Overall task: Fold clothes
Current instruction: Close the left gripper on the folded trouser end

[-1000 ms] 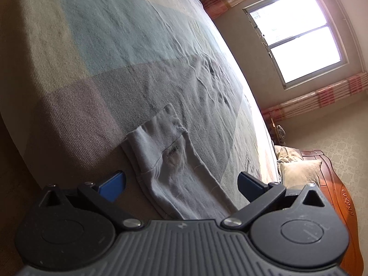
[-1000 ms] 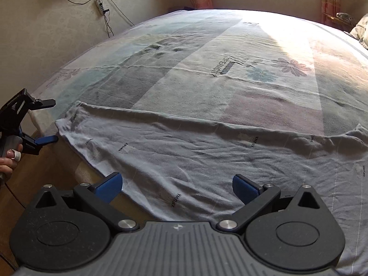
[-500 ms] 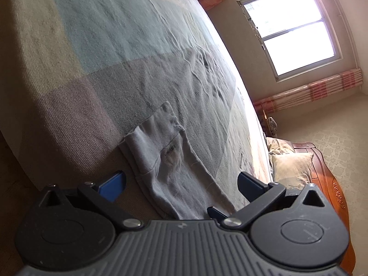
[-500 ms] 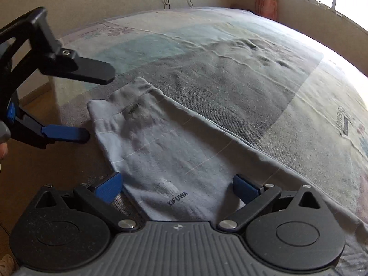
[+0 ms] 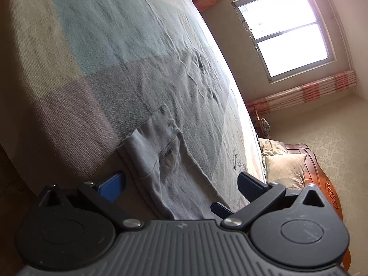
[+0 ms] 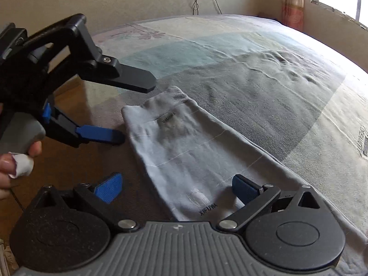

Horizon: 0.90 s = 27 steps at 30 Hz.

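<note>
Where the near edge of the bed meets its corner, a pale grey garment is laid flat, one narrow end with a gathered hem pointing up the bed, the rest running off toward the right along the near edge. Small printed lettering is seen on it.

Handling, as judged: thin knit cloth, light, soft and limp; no stiffness to be expected, so it will sag and drag on the coarse bedspread when lifted. Not fragile. A single-point grip is likely to bunch it.

Hold points, as judged: the two corners of the hemmed end, or the long near edge, where a doubled seam gives thicker cloth to pinch.

Left gripper: jaws spread wide, nothing held, poised just beside the hemmed end at its near corner, one finger above the cloth level and one low near the bedspread. A hand is seen on its handle.

Right gripper: jaws spread wide, nothing held, set over the cloth further along the near edge.

Fold state: whether this lie is a fold already made cannot be told.
</note>
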Motion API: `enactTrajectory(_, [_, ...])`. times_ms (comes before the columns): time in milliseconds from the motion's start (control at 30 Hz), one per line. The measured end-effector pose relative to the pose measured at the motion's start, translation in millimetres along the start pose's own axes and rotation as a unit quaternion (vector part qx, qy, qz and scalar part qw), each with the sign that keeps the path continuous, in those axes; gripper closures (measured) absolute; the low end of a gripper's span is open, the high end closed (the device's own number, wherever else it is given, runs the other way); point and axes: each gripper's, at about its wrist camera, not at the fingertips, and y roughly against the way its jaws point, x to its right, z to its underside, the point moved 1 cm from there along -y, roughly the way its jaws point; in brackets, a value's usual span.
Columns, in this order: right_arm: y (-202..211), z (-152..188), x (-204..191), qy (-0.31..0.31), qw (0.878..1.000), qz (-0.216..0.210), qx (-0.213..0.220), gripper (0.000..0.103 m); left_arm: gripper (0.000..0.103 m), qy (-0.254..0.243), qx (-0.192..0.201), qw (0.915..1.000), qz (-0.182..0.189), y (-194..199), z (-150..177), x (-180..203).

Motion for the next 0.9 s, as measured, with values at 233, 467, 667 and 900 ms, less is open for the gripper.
enactTrajectory(233, [15.3, 10.1, 6.4, -0.008, 1.000, 0.029, 0.001, 0.000, 0.001, 0.002, -0.002, 1.0000, -0.005, 3.7, -1.5, 1.0])
enactTrajectory(467, [30.7, 20.3, 12.8, -0.016, 0.998, 0.059, 0.002, 0.000, 0.001, 0.022, -0.003, 0.9998, 0.002, 0.5, -8.7, -5.4])
enactTrajectory(667, [43.7, 25.5, 19.4, -0.031, 0.997, 0.074, 0.011, 0.000, 0.001, 0.037, 0.001, 0.9992, -0.011, -4.2, -11.9, -3.8])
enactTrajectory(900, [30.4, 11.1, 5.1, 0.024, 0.998, 0.063, 0.015, 0.000, 0.001, 0.072, 0.000, 0.9972, 0.022, 3.1, -2.7, -15.7])
